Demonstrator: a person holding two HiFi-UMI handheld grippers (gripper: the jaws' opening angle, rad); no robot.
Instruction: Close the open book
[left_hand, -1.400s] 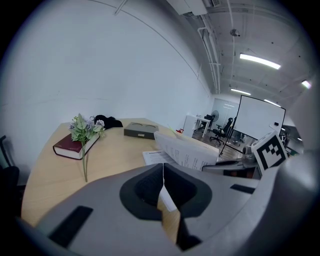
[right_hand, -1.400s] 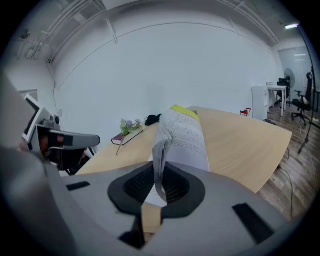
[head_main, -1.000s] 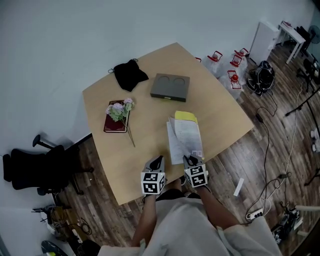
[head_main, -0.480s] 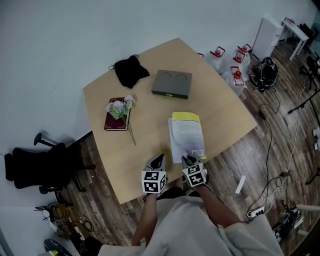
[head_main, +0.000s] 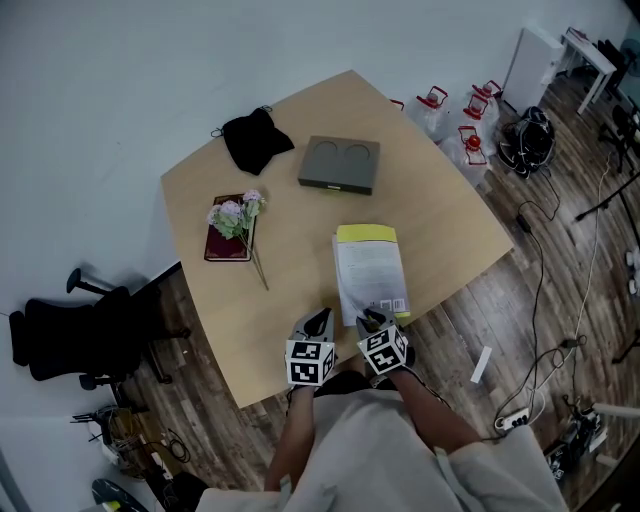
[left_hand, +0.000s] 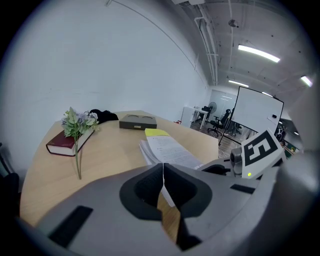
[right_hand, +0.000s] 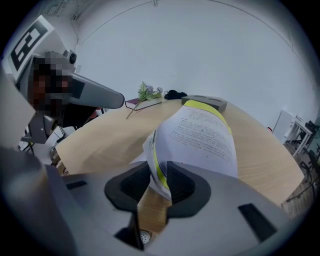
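Observation:
The book (head_main: 370, 265) lies on the wooden table (head_main: 290, 250), white printed pages on top and a yellow cover showing at its far end. My right gripper (head_main: 372, 318) is at the book's near edge. In the right gripper view the near corner of the book (right_hand: 205, 130) curls up between the jaws of the right gripper (right_hand: 159, 175), its pages fanned loosely in the gap. Those jaws have just been opening and the pads do not pinch the pages. My left gripper (head_main: 318, 320) is shut and empty beside the book's near left corner; in its own view the left gripper (left_hand: 163, 172) looks past the book (left_hand: 167, 147).
A dark red book (head_main: 228, 243) with a flower sprig (head_main: 238, 212) lies at the left. A grey box (head_main: 340, 165) and a black cloth (head_main: 256, 138) sit at the far side. A black chair (head_main: 80, 335) stands left of the table and red-capped jugs (head_main: 450, 120) beyond its right corner.
The top pages, askew and raised before, now lie squared over the stack. My right gripper has rolled and sunk a little at the book's near edge. The left gripper has stayed put.

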